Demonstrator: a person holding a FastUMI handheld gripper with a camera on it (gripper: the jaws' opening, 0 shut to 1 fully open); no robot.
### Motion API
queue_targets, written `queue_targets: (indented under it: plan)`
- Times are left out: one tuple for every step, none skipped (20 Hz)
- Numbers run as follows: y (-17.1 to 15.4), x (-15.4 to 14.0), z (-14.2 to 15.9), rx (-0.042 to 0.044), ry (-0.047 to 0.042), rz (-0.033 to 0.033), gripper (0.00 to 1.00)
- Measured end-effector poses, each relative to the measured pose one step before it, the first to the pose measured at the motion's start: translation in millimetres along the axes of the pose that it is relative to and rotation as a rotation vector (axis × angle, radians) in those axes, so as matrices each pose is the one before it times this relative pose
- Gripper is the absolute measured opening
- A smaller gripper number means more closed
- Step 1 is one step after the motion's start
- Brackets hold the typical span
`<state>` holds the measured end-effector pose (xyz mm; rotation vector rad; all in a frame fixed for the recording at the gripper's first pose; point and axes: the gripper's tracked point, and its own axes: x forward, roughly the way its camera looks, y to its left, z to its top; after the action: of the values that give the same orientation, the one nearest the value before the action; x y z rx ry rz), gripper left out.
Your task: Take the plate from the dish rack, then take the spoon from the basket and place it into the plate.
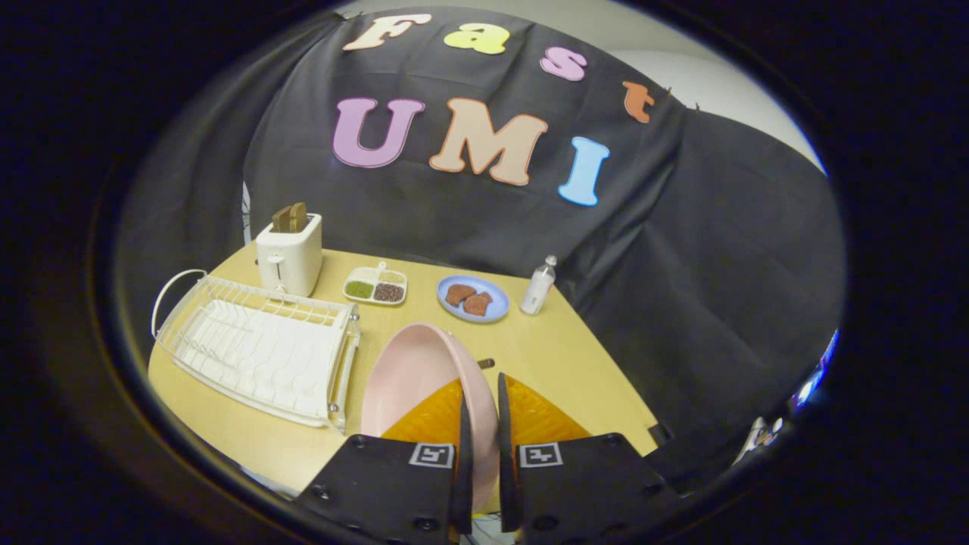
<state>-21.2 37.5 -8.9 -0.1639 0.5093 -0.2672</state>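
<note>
A staged kitchen corner inside a recording booth, not a real home. A pale yellow wooden tabletop (560, 356) stands against black cloth draped as a wall (681, 265). Kitchen props sit on it: a white wire dish rack (257, 352) at the left, a white toaster holding brown toast (289, 253) behind it, a divided white tray of beans (375, 286), a round blue plate of brown toast pieces (473, 298) and a small clear bottle (538, 286) at the far edge.

The yellow bench (560, 356) carries a white dish rack (257, 352), a white toaster (289, 256), a divided tray (375, 286) of grains, a blue plate (474, 298) and a small bottle (538, 287) near the cloth wall.
</note>
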Motion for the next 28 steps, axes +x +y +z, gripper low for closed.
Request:
queue_targets:
  plan:
    - [1.89, 4.75, -16.01, 0.02398, 0.02333, 0.02400, 0.17]
    - [0.57, 7.44, -14.49, 0.01747, 0.02671, 0.02377, 0.17]
    - [1.13, 6.64, -12.69, 0.01463, 0.02368, 0.01690, 0.17]
    - [-0.57, 6.26, -11.72, 0.01295, 0.02065, 0.01500, 0.17]
    - [0.70, 6.96, -9.27, 0.01269, 0.01661, 0.01482, 0.17]
    - [0.47, 6.71, -8.09, 0.01224, 0.01393, 0.01402, 0.17]
    - [0.43, 5.67, -7.67, 0.00793, 0.01172, 0.01701, 0.17]
    - [-0.66, 3.52, -6.69, 0.00219, 0.01232, 0.01432, 0.17]
    - [0.63, 1.79, -3.69, 0.01529, 0.00328, 0.02754, 0.17]
    - [0.50, 6.55, -1.86, 0.01819, 0.00466, 0.02497, 0.16]
    - [-1.41, 4.46, -1.82, 0.01248, 0.00185, 0.01856, 0.16]
    - [-4.20, 4.55, -3.12, 0.00414, 0.00423, 0.01010, 0.16]
    - [-4.01, 4.82, -4.06, 0.00109, 0.00456, 0.00535, 0.16]
    - [-3.54, 4.12, -5.06, 0.00329, 0.00500, 0.00896, 0.16]
    - [-3.64, 4.64, -4.37, 0.01288, 0.00549, 0.00992, 0.16]
    - [-2.59, 6.34, -5.93, 0.01545, 0.01079, 0.01587, 0.16]
    - [-2.12, 4.72, -6.05, 0.01742, 0.01299, 0.01875, 0.16]
    - [-2.00, 5.86, -7.64, 0.01663, 0.01422, 0.01964, 0.16]
    - [-2.66, 5.29, -6.85, 0.01822, 0.01577, 0.01493, 0.16]
    - [-2.38, 3.93, -6.43, 0.01569, 0.01449, 0.01236, 0.16]
    - [-1.25, 3.54, -3.67, 0.01436, 0.00903, 0.01747, 0.17]
    - [-0.21, 3.29, -2.49, 0.01578, 0.00828, 0.01808, 0.17]
    - [-2.16, 3.79, -1.64, 0.01604, 0.00286, 0.01153, 0.17]
    - [-8.22, 2.24, -4.18, -0.01574, 0.00802, -0.01543, 0.17]
    - [-10.10, 3.16, -2.81, -0.03238, 0.00396, -0.03806, 0.17]
    - [-6.96, 4.53, -2.72, -0.02673, -0.00309, -0.02488, 0.17]
    - [-0.68, 1.23, -1.17, -0.00844, 0.00142, -0.00480, 0.17]
    - [2.29, 0.01, -0.71, 0.01075, -0.00349, 0.01174, 0.17]
